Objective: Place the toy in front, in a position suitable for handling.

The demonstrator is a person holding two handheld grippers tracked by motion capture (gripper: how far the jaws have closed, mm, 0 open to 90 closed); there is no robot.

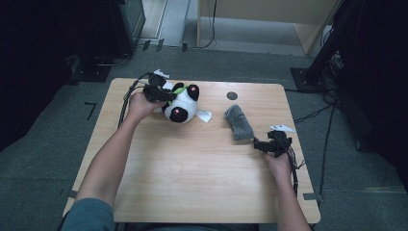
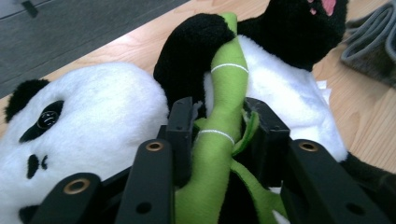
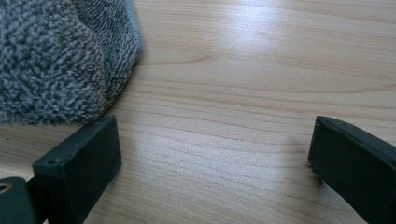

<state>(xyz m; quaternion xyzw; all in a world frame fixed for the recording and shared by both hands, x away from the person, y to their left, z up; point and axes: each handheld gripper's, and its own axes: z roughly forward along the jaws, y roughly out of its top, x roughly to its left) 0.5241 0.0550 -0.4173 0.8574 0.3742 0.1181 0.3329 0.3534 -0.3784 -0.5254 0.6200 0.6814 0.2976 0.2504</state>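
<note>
Gripping: left gripper (image 2: 219, 135) has its jaws clamped on the green bamboo stalk (image 2: 223, 116) that the panda plush (image 1: 179, 103) hugs, pads pressing it from both sides.
Where's the panda: far left part of the wooden table (image 1: 192, 163), lying down, not sitting up.
Panda's axis: in the left gripper view the white head is at the left and the black foot with pink pads at the top right, so the body runs roughly left to right there; the stalk crosses it, running away from the jaws toward the black arm.
Stuff around: grey fuzzy sock (image 1: 238, 122) lies right of the panda, well apart from it, long axis running near to far. White tag (image 1: 204, 116) pokes out beside the panda. Small dark round hole (image 1: 232, 95) in the tabletop beyond the sock.
In the way: black arm wraps over the stalk just past the jaws.
Right gripper (image 3: 215, 154): jaws wide apart, only bare wood between them, sock's edge just beside one jaw, maybe touching, hard to tell.
Hands: left hand (image 1: 139, 105) behind the panda, right hand (image 1: 279, 163) near the right edge.
</note>
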